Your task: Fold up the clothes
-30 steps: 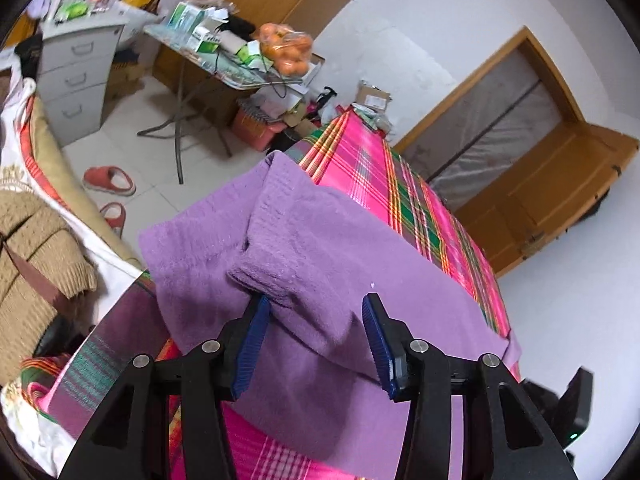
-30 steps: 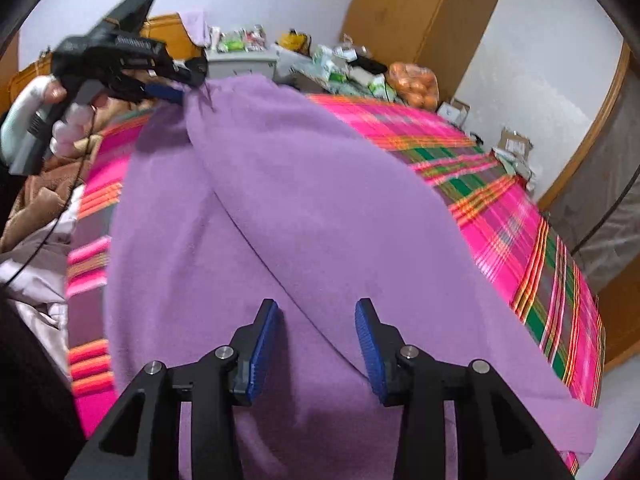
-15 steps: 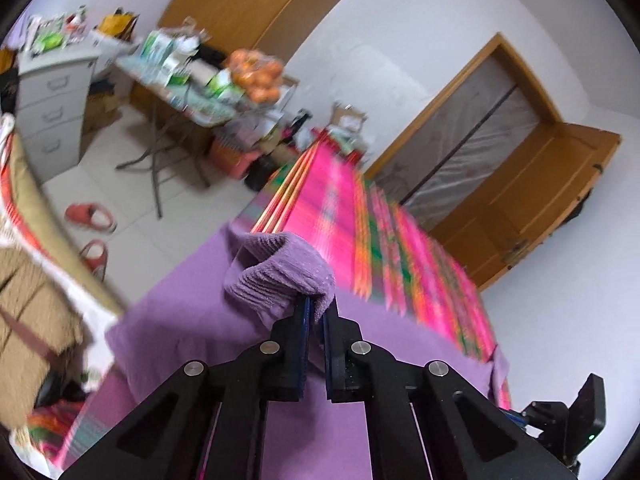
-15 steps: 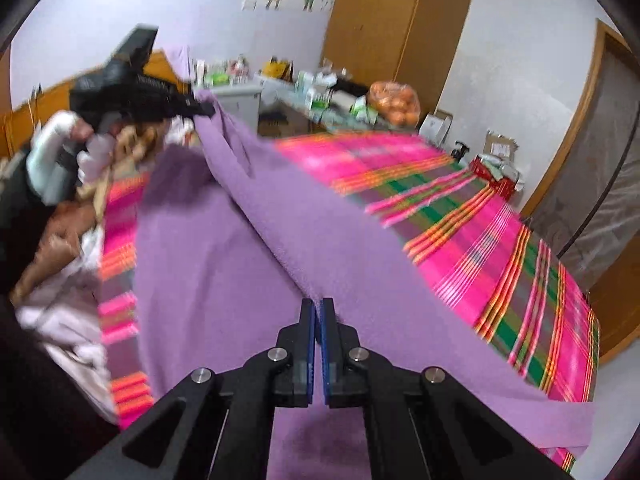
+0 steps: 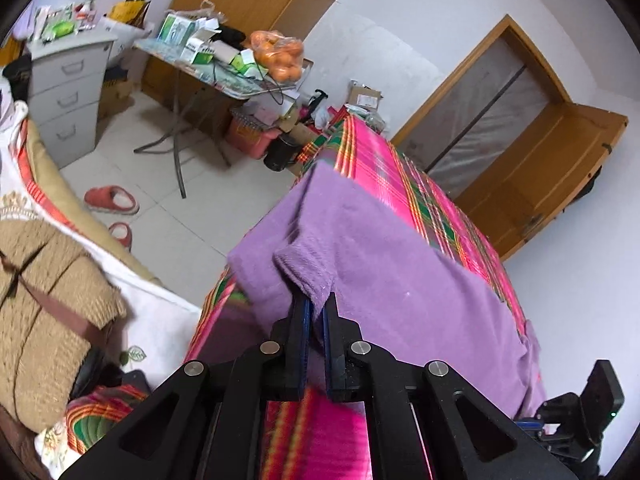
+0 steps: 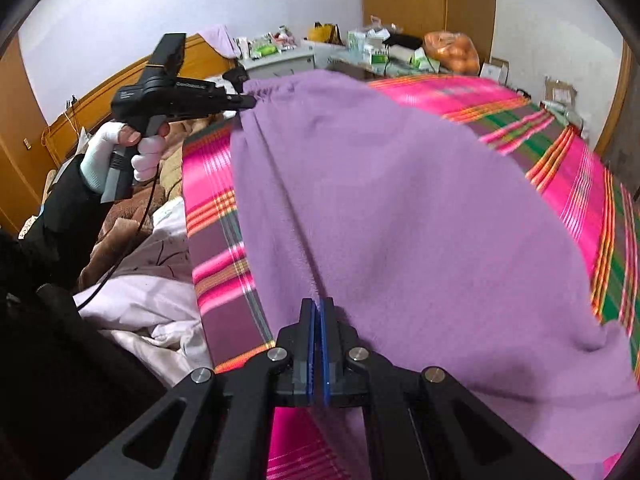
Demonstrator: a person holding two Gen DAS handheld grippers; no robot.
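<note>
Left wrist view, bottom centre: left gripper (image 5: 315,308) pinched tight on a raised corner of the purple garment (image 5: 392,280), fabric between the blue pads. Garment spreads centre to lower right over the pink plaid bedcover (image 5: 420,196). Right wrist view, bottom centre: right gripper (image 6: 319,312) clamped on a fold ridge of the same garment (image 6: 420,208), which fills mid frame. Upper left there, a gloved hand (image 6: 120,152) holds the left gripper (image 6: 250,101) at the cloth's far edge. Farther back: red slippers (image 5: 112,200), folding table (image 5: 192,64), oranges (image 5: 278,58).
</note>
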